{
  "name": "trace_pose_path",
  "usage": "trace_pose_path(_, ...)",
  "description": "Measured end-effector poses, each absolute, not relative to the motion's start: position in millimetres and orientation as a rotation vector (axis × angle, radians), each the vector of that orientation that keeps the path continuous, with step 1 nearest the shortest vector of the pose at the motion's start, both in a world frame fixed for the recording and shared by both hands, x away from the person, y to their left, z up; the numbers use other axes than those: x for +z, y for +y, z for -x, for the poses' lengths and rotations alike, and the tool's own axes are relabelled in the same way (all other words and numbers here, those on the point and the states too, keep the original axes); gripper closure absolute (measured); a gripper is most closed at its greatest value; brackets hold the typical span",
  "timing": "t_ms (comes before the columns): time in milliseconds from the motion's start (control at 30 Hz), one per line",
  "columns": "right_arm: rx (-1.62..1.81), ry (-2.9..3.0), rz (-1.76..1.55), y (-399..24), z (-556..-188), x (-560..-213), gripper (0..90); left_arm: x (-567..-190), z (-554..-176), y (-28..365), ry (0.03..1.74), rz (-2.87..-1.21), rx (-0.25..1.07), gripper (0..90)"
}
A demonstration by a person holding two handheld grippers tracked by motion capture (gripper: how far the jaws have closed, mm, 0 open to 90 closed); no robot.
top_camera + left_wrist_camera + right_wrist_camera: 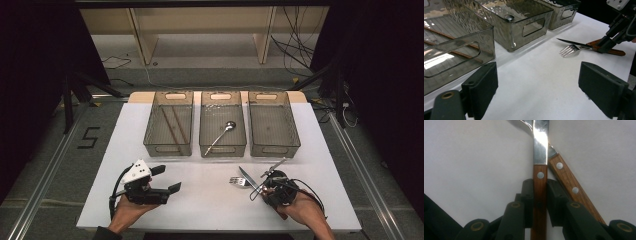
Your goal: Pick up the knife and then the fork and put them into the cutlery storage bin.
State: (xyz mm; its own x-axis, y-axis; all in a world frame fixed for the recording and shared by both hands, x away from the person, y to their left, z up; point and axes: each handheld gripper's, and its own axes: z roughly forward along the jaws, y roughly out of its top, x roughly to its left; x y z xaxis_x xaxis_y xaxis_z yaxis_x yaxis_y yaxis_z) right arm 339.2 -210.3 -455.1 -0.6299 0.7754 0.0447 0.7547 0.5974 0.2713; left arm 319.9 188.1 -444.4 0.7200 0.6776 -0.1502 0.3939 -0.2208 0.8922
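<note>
A knife (pixel 247 178) with a wooden riveted handle (pixel 540 182) lies on the white table (pixel 200 200) at the front right. My right gripper (pixel 264 187) is shut on that handle, and its pads (pixel 527 195) press it from both sides. A fork (pixel 239 182) with a matching wooden handle (pixel 567 180) lies crossed under the knife blade, its tines (pixel 569 50) pointing left. My left gripper (pixel 167 179) rests at the front left, open, with nothing between its jaws (pixel 537 87). From the left gripper view, the right gripper (pixel 605 45) sits over both handles.
Three smoked clear bins stand in a row at the back of the table. The left bin (pixel 167 149) holds brown chopsticks (pixel 175 125), the middle bin (pixel 223 150) a spoon (pixel 222 132), and beside them stands the right bin (pixel 275 149). The table's front edge lies just behind both hands.
</note>
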Motion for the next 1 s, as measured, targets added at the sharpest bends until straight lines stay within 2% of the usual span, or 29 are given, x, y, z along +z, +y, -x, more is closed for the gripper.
trace_pose_path(533, 0.648, 2.691, -1.270, -222.2, -338.6, -423.3, 77.6, -443.3, -320.3, 191.8, 0.850, -1.820, 0.345, 15.7)
trace_pose_path(1000, 0.845, 2.527, -1.317, -236.6, -375.6, -389.9, 77.5, -442.3, -320.8, 197.8, 0.865, -1.791, 0.356, 15.7)
